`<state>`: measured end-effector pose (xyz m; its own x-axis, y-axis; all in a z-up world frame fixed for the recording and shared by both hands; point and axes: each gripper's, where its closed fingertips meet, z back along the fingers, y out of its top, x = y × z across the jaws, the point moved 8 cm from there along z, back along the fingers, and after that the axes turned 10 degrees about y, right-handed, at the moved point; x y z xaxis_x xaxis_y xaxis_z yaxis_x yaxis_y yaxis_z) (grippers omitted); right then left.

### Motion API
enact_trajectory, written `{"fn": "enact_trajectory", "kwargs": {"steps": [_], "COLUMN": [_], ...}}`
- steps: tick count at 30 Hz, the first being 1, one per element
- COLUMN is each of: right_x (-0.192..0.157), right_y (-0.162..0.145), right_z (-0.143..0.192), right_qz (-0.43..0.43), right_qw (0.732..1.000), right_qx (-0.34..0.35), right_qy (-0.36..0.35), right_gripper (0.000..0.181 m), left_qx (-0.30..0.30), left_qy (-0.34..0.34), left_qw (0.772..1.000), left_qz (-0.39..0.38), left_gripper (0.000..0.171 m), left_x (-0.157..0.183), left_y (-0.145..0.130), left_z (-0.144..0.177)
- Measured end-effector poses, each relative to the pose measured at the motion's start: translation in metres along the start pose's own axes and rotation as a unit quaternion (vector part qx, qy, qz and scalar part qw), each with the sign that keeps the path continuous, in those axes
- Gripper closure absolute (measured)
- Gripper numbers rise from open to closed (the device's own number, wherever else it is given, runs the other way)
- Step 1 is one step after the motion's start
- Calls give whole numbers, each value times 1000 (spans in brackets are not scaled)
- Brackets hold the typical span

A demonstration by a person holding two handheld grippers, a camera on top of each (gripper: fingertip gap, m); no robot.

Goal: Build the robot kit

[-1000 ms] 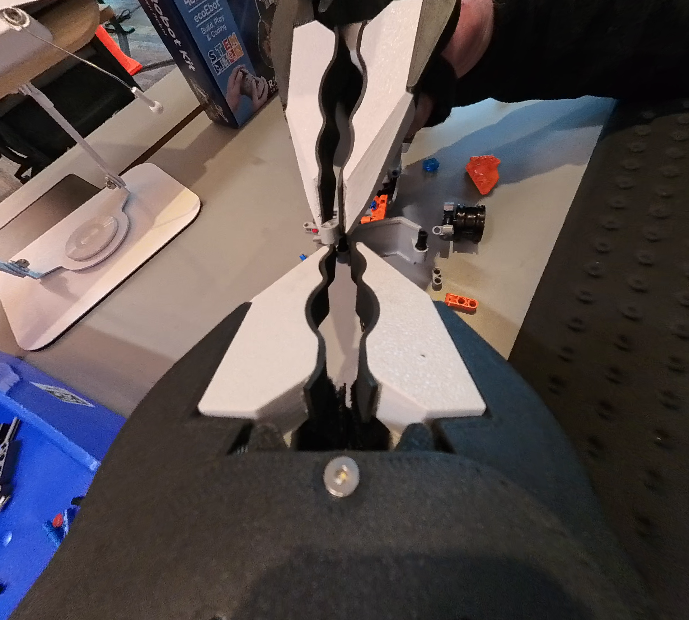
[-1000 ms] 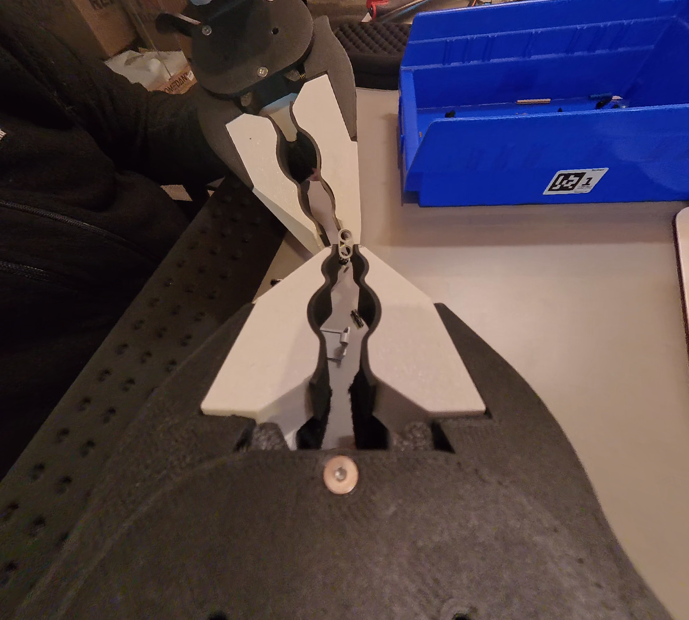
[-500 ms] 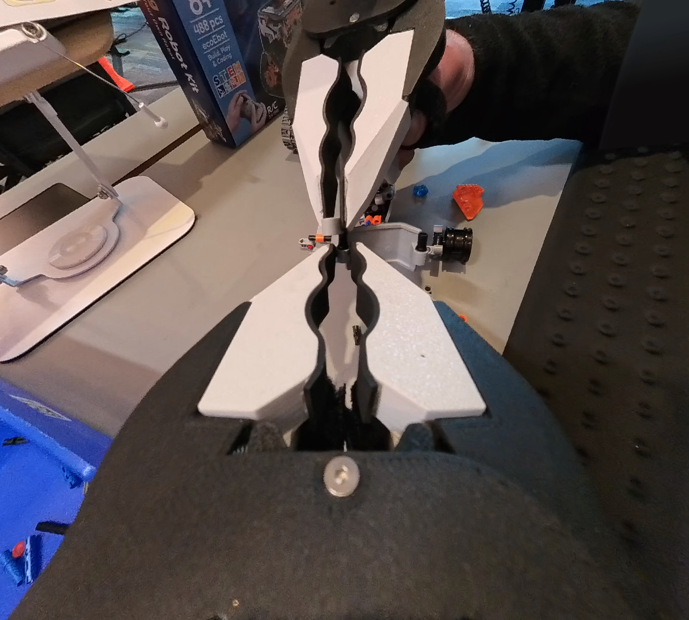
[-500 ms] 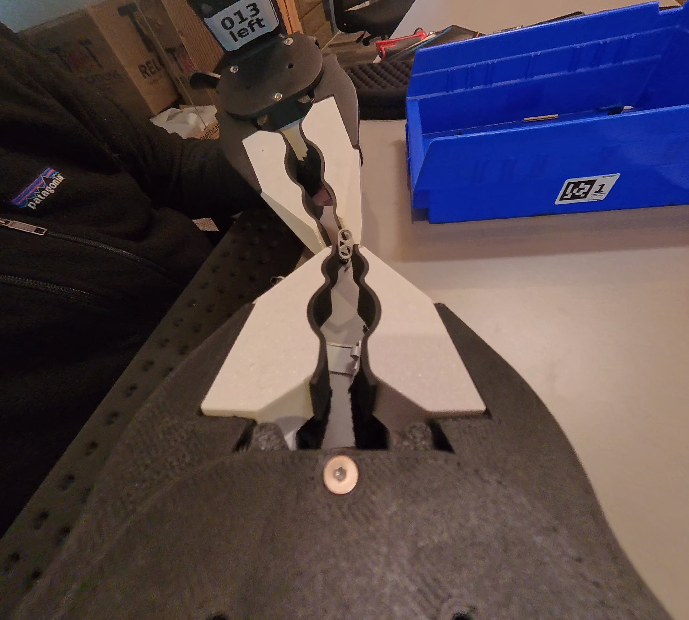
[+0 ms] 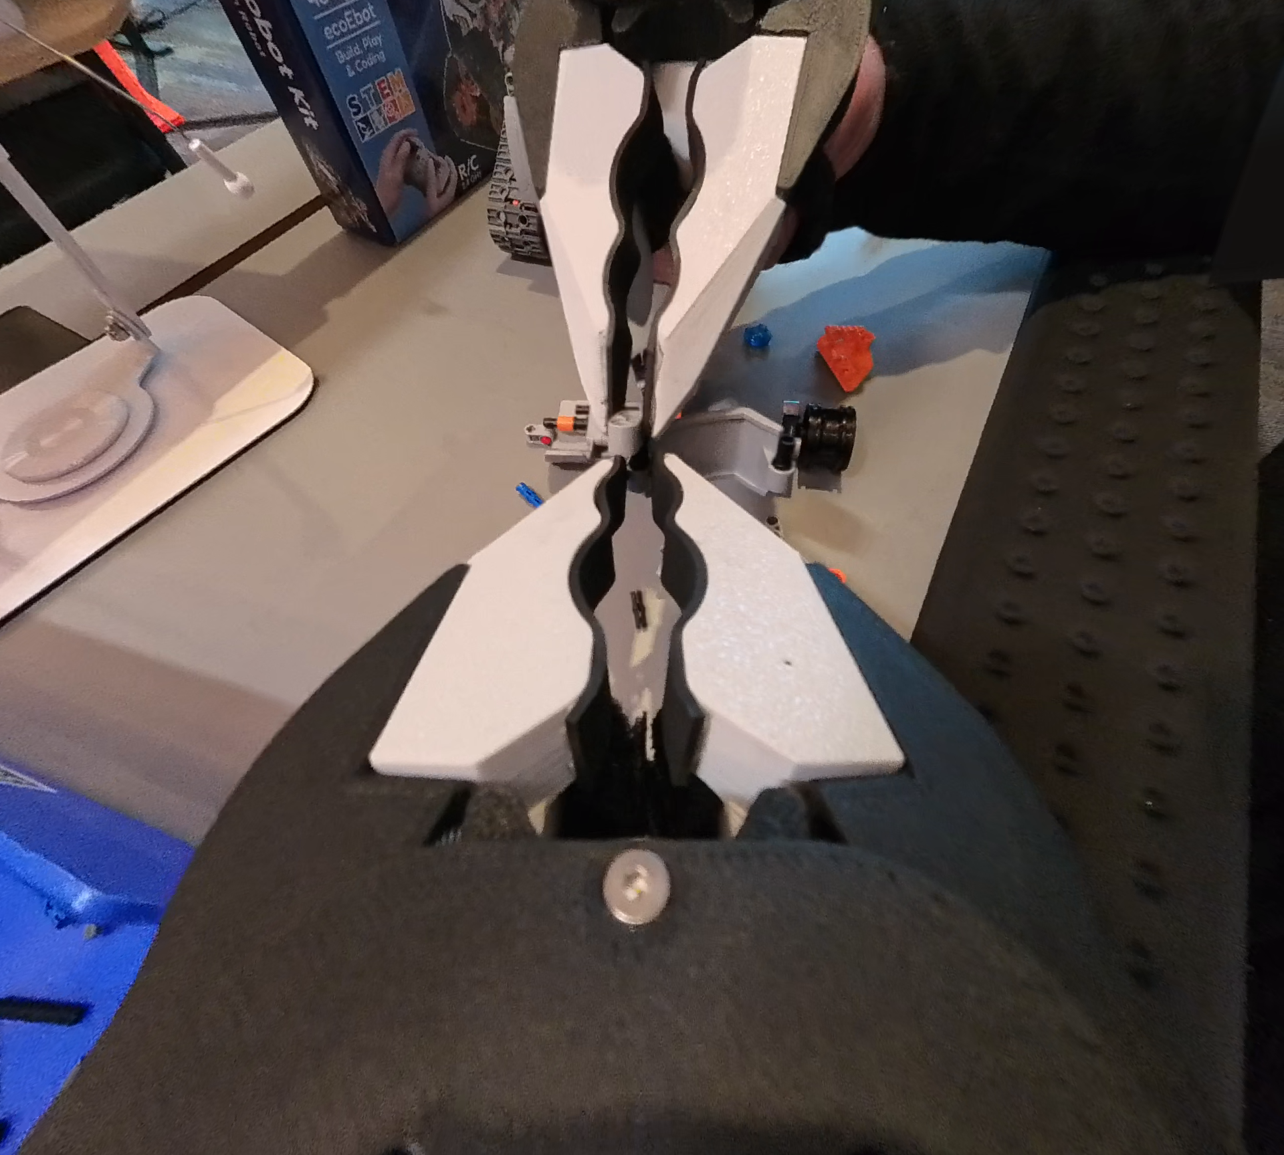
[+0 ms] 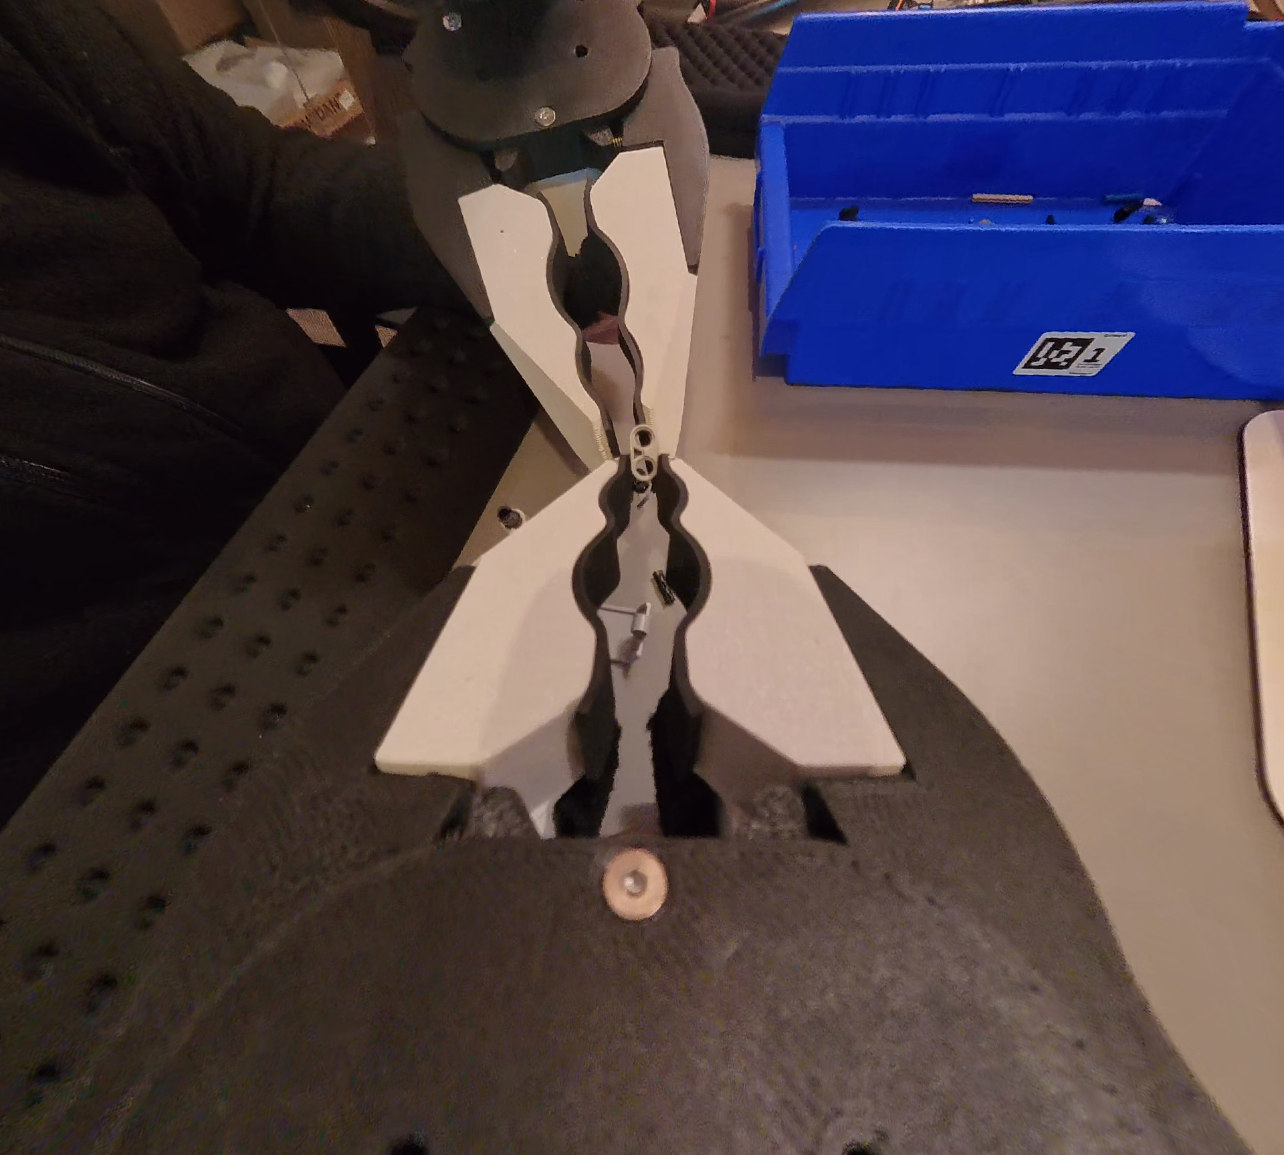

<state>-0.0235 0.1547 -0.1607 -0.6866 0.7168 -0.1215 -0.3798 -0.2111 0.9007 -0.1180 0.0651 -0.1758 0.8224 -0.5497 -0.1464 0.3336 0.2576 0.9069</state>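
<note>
Connector piece: small grey plastic two-hole connector [image 6: 643, 453], pinched up in the air between both tool tips, well above the grey table [image 5: 389, 496]; long axis runs tip to tip
Blue bin: big blue plastic storage bin [image 6: 1042, 288] sits off to the side on the table, well apart
Right gripper [image 5: 631, 420]: pretty much closed; its tips clamp the far end of the connector
Left gripper [image 5: 636, 472]: jaws nearly together too; looks like it's nipping a tiny black bit at the connector's near end, can't tell exactly; the two meet nose to nose, so neither one's nearer
</note>
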Motion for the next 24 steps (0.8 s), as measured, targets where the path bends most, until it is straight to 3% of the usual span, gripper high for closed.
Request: {"fn": "enact_trajectory", "kwargs": {"steps": [9, 24], "right_x": [1, 11], "right_y": [-10, -8], "right_z": [-13, 1], "right_qz": [12, -52], "right_qw": [996, 998], "right_qx": [-83, 43], "right_qy": [-40, 9], "right_gripper": [177, 177], "left_qx": [-52, -14], "left_qy": [30, 15], "left_qw": [998, 1000], "left_qz": [-30, 17], "left_gripper": [168, 167], "left_x": [2, -5], "left_y": [-14, -12], "left_z": [-9, -8]}}
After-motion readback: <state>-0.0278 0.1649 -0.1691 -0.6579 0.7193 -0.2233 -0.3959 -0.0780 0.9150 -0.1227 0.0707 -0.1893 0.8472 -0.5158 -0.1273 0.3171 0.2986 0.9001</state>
